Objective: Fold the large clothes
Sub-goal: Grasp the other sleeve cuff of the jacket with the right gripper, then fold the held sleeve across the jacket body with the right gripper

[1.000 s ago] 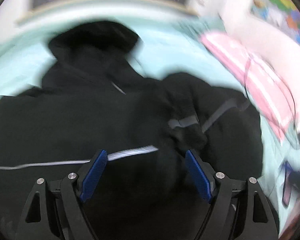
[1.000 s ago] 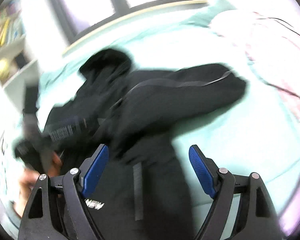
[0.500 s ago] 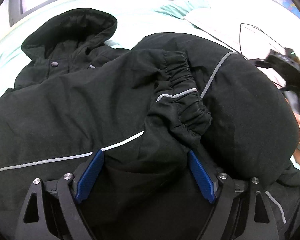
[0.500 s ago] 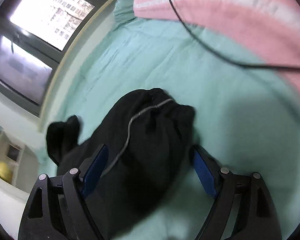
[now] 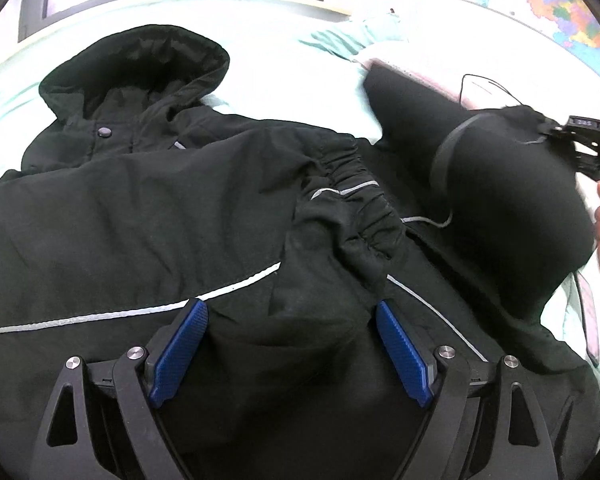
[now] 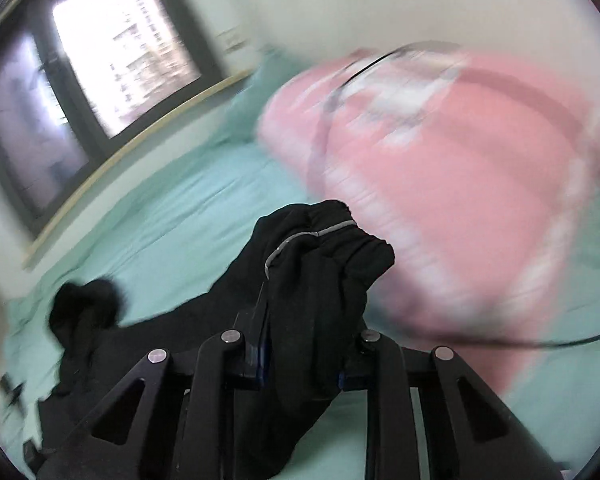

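Black hooded jacket [image 5: 148, 216] was spread on teal bed [image 6: 172, 216]. Right gripper [image 6: 302, 364] fingers were closing, clamped on its sleeve cuff [image 6: 332, 240]; left gripper [image 5: 292, 344] fingers were held apart.

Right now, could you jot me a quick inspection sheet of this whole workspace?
Surface: bed with a mint sheet, mostly bare beyond the jacket.
Job's things: black hooded jacket spread flat; one sleeve folded across its front, the other sleeve lifted.
Clutter: pink blanket at the head end.
Grippers: left gripper has its jaws wide over the jacket, not pinching; right gripper is closing its jaws on the lifted sleeve.
Cables: black cable over the blanket.
Surroundings: window, wall map.
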`<state>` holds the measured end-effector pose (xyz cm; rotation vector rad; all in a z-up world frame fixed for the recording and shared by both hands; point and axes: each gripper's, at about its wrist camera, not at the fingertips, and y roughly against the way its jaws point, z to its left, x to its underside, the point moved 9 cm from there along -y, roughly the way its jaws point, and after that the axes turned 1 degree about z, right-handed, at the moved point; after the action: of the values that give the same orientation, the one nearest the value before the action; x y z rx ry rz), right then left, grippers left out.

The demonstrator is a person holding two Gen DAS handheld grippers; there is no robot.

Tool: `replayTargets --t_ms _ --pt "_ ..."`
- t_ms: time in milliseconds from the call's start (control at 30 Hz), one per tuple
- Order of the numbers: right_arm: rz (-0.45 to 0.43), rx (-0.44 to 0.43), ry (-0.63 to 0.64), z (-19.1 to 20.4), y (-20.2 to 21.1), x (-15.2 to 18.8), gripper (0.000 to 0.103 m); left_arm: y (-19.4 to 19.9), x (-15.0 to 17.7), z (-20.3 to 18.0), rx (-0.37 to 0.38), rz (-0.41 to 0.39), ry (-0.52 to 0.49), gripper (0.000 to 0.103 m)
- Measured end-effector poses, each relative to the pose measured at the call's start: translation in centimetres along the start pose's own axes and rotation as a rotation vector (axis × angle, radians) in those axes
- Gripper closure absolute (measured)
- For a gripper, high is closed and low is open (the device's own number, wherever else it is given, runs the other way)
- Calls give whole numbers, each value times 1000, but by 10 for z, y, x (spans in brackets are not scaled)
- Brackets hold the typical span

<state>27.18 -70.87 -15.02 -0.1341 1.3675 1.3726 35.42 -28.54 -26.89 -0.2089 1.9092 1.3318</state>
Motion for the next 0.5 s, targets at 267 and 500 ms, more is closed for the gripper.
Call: replayTargets --t_ms 267,500 --pt "-15 248 -97 -111 8 -23 78 -4 1 -1 -30 8 -20 17" --pt "30 225 -32 -108 -3 -2 78 -4 0 -1 -26 9 -17 17"
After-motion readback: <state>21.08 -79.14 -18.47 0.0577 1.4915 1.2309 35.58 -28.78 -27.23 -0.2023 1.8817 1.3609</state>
